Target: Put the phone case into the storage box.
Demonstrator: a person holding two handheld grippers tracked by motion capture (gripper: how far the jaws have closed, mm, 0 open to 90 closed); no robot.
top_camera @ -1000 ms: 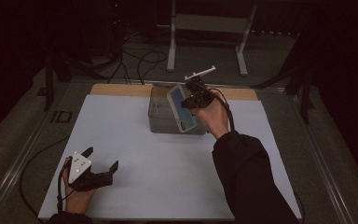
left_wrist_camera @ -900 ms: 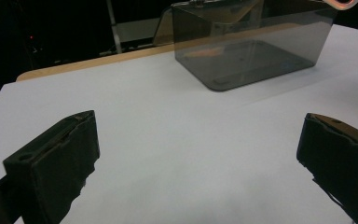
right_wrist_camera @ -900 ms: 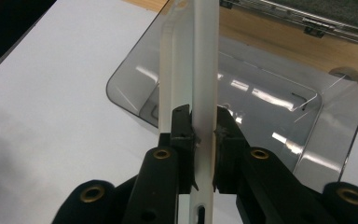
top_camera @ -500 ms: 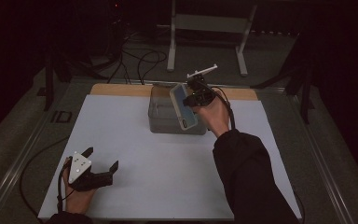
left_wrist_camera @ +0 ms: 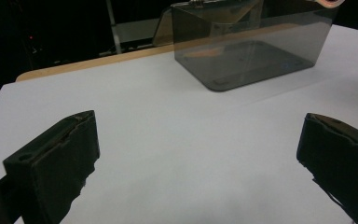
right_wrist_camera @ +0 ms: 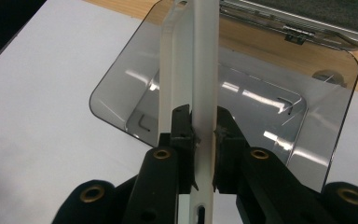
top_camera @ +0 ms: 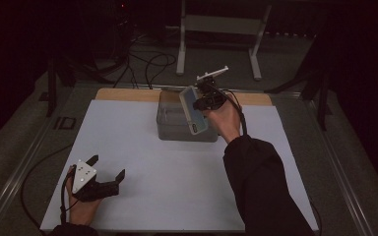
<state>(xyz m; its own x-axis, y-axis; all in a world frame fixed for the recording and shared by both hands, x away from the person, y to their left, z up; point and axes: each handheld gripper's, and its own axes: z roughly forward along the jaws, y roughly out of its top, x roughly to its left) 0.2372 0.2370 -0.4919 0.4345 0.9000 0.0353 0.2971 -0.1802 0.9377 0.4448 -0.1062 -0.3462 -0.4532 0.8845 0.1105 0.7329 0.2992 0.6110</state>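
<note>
A pale, slim phone case (top_camera: 193,109) stands on edge in my right gripper (top_camera: 200,104), whose jaws are shut on its lower part. It hangs over the open top of a smoky clear plastic box (top_camera: 173,124) at the back middle of the table. In the right gripper view the phone case (right_wrist_camera: 200,60) rises between the pads of the right gripper (right_wrist_camera: 204,129), with the box (right_wrist_camera: 270,107) right beneath. My left gripper (top_camera: 108,166) rests near the front left, open and holding nothing. The left gripper (left_wrist_camera: 196,158) looks across bare mat toward the box (left_wrist_camera: 247,51).
A white mat (top_camera: 142,147) covers the table, with a wooden strip (top_camera: 123,94) along its far edge. The box's lid (left_wrist_camera: 168,28) leans back behind it. A metal stand (top_camera: 216,29) and cables (top_camera: 147,64) lie on the floor beyond the table.
</note>
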